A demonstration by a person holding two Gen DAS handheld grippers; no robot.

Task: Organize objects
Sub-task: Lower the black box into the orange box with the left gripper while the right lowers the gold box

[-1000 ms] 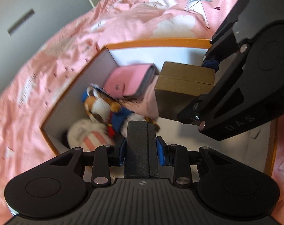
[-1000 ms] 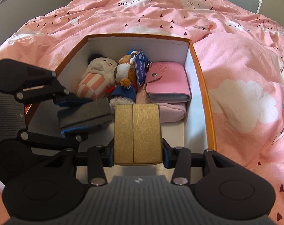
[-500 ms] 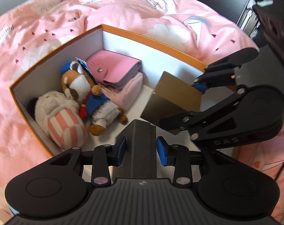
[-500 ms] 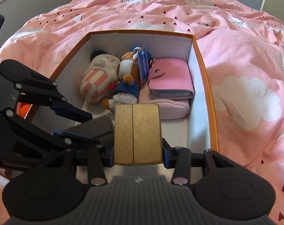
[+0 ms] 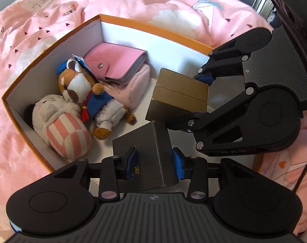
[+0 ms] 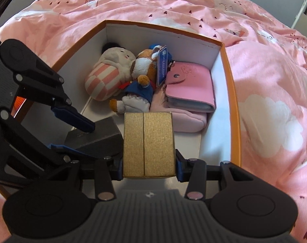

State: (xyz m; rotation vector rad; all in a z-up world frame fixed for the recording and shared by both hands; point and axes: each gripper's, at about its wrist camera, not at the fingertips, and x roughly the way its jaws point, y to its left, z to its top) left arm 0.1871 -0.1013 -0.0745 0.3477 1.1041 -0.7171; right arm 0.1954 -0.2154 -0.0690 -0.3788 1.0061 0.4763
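Jaws of left gripper (image 5: pixel 153 163) opening around dark grey cardboard box (image 5: pixel 145 158); right gripper (image 6: pixel 149 168) clamps gold textured box (image 6: pixel 149 143). Suggest lowering gold box flat onto orange-rimmed box (image 6: pixel 232 105) floor before release.

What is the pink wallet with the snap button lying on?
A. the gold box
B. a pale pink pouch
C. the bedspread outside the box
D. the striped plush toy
B. The pink wallet lies on top of a pale pink pouch in the far corner of the orange box, apart from the gold box.
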